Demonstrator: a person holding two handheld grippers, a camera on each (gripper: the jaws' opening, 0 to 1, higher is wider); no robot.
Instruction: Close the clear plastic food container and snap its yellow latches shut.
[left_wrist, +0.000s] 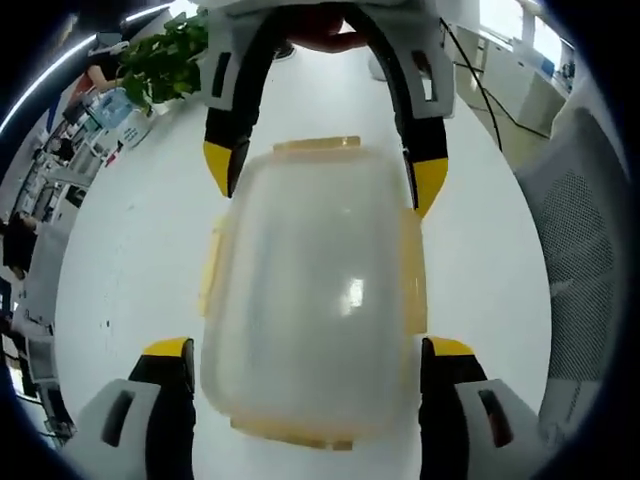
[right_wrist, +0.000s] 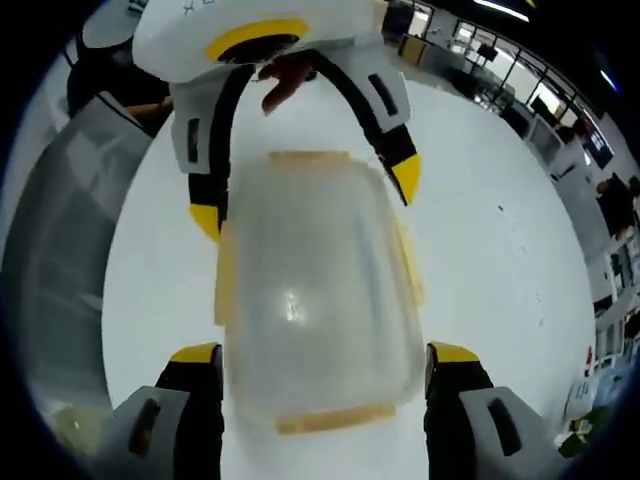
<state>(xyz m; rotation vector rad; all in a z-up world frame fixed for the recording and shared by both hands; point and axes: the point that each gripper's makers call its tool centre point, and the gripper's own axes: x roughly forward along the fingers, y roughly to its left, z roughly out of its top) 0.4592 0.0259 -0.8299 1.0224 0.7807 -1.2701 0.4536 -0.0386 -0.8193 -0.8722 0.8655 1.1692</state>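
Container: the clear rectangular plastic food container (left_wrist: 312, 300) with a frosted lid sits on the white worktop (left_wrist: 130, 250), at the centre of both views, between the two claws that face each other across it.
Lid: it appears to lie on the box already; whether it is pressed fully home cannot be told.
Latches: yellow latches (left_wrist: 315, 146) show on all four sides; in the left gripper view, at 12, 3, 6 and 9 o'clock of the box. They seem to splay outward, so they look unsnapped, though the blur leaves this unsure.
Left claw: the left claw (left_wrist: 310, 350) stands wide, its yellow-tipped jaws on either side of the near end of the box, gripping nothing.
Right claw: the right claw (right_wrist: 325, 355) is likewise spread wide, straddling its own near end and holding nothing; in the left gripper view it sits at 12 o'clock (left_wrist: 325, 170).
Surroundings: a green leafy plant (left_wrist: 165, 55) at 11 o'clock in the left gripper view.
Step in hand: judged to be lining up over the closed box before latching.
Next move: likely each claw must press one latch down against the wall until it snaps, while the other steadies the box.
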